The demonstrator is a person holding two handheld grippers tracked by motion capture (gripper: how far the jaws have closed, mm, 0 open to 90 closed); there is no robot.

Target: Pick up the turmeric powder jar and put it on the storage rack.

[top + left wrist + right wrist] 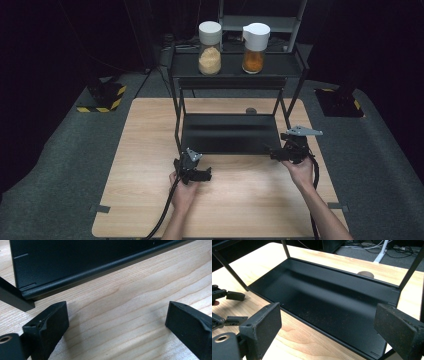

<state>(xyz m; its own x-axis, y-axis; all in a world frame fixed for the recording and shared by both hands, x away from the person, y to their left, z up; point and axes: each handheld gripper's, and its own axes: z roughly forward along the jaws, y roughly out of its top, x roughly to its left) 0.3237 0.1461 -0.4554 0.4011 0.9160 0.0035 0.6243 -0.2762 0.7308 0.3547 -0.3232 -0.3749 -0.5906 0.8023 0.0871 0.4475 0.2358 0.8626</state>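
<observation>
Hovering empty at the black rack's lower shelf (230, 134), the left gripper (117, 322) and right gripper (327, 327) both stand with jaws spread wide. Two white-lidded jars, the pale-powder jar (210, 42) and the orange-powder jar (254, 42), sit on the top shelf, their contents too distant to identify.

No words, brand names, labels or numbers can be read anywhere in these pictures. The only sign-like marking is the yellow-and-black hazard striping (100, 107) on the stand base at the left of the high view, and it carries no lettering.
</observation>
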